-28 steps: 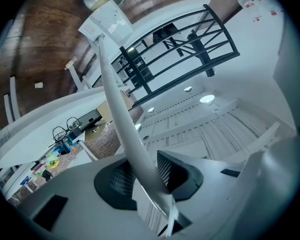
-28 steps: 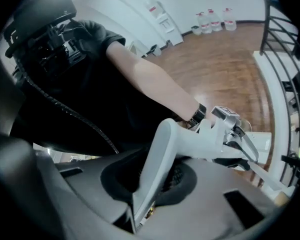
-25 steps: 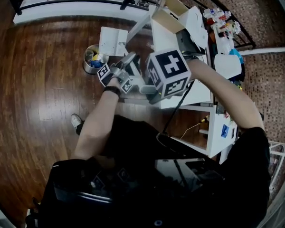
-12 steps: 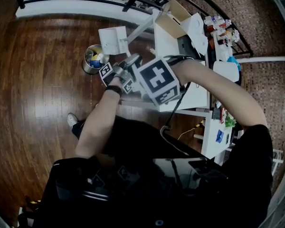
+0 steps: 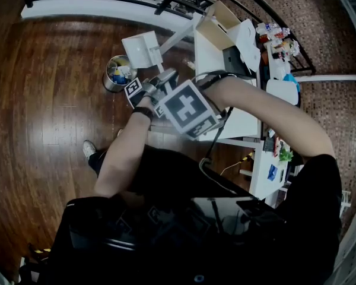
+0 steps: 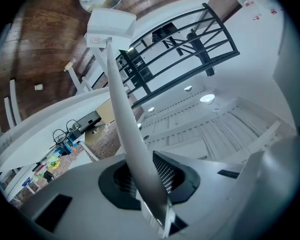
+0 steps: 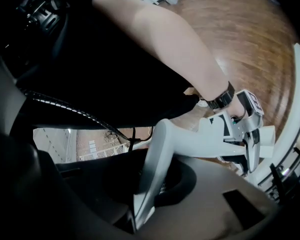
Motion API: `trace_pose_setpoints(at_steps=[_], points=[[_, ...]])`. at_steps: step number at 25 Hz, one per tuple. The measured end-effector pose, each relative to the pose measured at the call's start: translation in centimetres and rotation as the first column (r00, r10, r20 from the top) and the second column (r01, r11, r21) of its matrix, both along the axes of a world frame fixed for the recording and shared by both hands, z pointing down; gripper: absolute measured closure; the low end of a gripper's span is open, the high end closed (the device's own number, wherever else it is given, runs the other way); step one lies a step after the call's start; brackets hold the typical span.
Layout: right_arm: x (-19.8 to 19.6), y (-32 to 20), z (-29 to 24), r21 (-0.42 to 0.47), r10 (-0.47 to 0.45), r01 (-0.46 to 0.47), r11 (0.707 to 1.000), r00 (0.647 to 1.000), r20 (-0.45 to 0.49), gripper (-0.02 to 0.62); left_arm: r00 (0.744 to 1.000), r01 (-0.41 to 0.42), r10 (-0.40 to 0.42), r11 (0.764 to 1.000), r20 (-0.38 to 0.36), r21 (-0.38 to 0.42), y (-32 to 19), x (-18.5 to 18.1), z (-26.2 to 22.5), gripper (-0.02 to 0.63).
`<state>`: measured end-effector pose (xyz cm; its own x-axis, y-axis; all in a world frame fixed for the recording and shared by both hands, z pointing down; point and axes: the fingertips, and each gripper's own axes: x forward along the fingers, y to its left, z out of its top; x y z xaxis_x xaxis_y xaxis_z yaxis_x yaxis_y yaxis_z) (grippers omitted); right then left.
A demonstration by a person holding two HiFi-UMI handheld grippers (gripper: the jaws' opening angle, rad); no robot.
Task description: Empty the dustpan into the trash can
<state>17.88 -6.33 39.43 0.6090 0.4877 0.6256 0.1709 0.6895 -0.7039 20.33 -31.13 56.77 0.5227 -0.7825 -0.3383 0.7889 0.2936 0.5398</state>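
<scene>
Dustpan point(image 5: 141, 49) hangs upper centre of the head view, just right of and above the trash can point(image 5: 117, 75), which stands on the wood floor point(image 5: 53, 100) w/ coloured rubbish already in it. In the left gripper view the pan's white back sits at top left, the can's rim just above it at the frame edge. Pan looks near the can but not squarely over the mouth. Can't see the pan's inside, so no telling whether dirt is left in it.

Left gripper point(image 6: 146, 179) clamps the long pale handle point(image 6: 127, 129) partway up; its jaws have just been closing, handle between them, pads now tight on it. Right gripper point(image 7: 150, 184) is narrow too, pinched on the curved top end of the same handle, looking along it toward the left one in the right part of its view.

Step in hand, as I read it: tip the pan over the can. To do it well:
- shift the pan lip inside the rim first, then tilt
- left grip = pivot, right end does the swing; keep both tight so the handle doesn't roll
- tilt slowly, lip low, else dirt lands on the floor
- don't knock the can, it looks light.
</scene>
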Motion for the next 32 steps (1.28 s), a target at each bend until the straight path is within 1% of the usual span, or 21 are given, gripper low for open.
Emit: trace_pose_setpoints(at_steps=[10, 16, 19, 21, 26, 28, 30, 32], points=[[-0.1, 0.0, 0.2, 0.010, 0.011, -0.011, 1.000, 1.000, 0.021, 0.571, 1.000, 0.003, -0.003, 1.000, 0.018, 0.005, 0.0, -0.4, 0.0, 0.562], [0.1, 0.0, 0.1, 0.037, 0.021, -0.023, 0.999, 0.999, 0.049, 0.577, 0.999, -0.007, 0.005, 1.000, 0.054, 0.026, -0.1, -1.1, 0.0, 0.569], [-0.5, -0.2, 0.3, 0.052, 0.040, -0.045, 0.998, 0.995, 0.090, 0.583, 0.997, 0.003, -0.005, 0.999, 0.076, 0.034, -0.3, -2.4, 0.0, 0.572], [-1.6, -0.4, 0.4, 0.056, 0.056, -0.063, 0.996, 0.991, 0.122, 0.583, 0.995, 0.007, -0.011, 0.999, 0.096, 0.042, -0.6, -3.9, 0.0, 0.572], [-6.7, -1.8, 0.5, 0.070, 0.105, -0.123, 0.990, 0.970, 0.218, 0.588, 0.989, 0.006, -0.015, 0.998, 0.149, 0.060, -2.0, -9.8, -0.3, 0.572], [-7.1, -2.0, 0.4, 0.079, 0.107, -0.132, 0.988, 0.959, 0.263, 0.592, 0.983, 0.010, -0.023, 0.998, 0.184, 0.068, -2.2, -10.9, -0.5, 0.572], [-6.7, -1.8, 0.3, 0.080, 0.107, -0.138, 0.987, 0.944, 0.311, 0.594, 0.976, 0.015, -0.033, 0.996, 0.216, 0.084, -2.2, -11.3, -1.0, 0.572], [-6.8, -1.7, 0.1, 0.067, 0.120, -0.154, 0.986, 0.922, 0.367, 0.594, 0.970, 0.019, -0.044, 0.994, 0.238, 0.107, -2.3, -11.9, -1.6, 0.572]])
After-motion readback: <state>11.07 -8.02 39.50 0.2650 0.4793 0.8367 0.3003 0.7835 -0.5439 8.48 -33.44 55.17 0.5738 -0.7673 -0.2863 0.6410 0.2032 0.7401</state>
